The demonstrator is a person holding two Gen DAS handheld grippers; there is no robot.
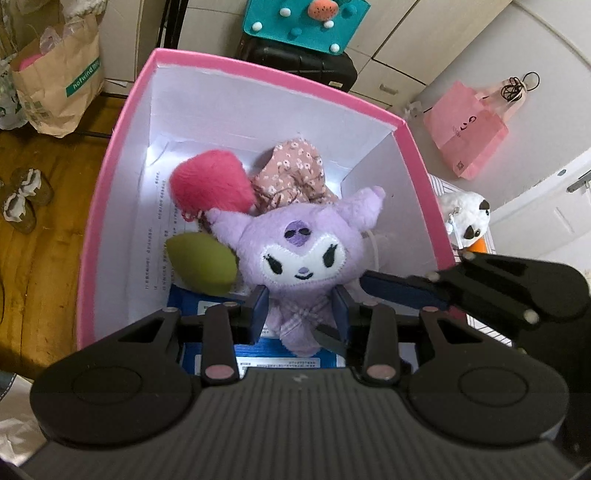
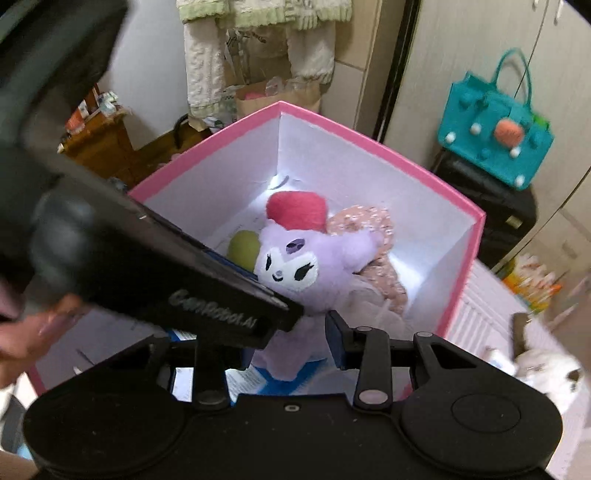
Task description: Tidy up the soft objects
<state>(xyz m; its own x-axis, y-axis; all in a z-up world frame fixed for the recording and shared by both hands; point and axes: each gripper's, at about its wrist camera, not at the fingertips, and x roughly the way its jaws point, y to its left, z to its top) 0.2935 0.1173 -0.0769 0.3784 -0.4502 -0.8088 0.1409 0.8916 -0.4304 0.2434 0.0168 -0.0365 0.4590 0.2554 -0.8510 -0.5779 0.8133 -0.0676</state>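
A purple plush doll [image 1: 303, 258] hangs over the open pink box [image 1: 122, 122]. My left gripper [image 1: 301, 314] is shut on the doll's body, its blue pads [image 1: 260, 308] at either side. In the box lie a red fluffy pompom [image 1: 210, 182], a green soft ball [image 1: 203, 262] and a floral cloth piece [image 1: 291, 175]. In the right wrist view the doll [image 2: 295, 258] sits above the box [image 2: 369, 147], with the left gripper's body [image 2: 166, 269] crossing in front. My right gripper [image 2: 295, 336] is beside the doll's lower body; its left finger is hidden.
A white plush toy [image 1: 467, 218] lies right of the box on a striped surface. A pink bag [image 1: 469, 129], a teal felt bag [image 1: 303, 18] on a black case and a paper bag [image 1: 62, 81] stand around. Papers and blue packs [image 1: 207, 306] line the box floor.
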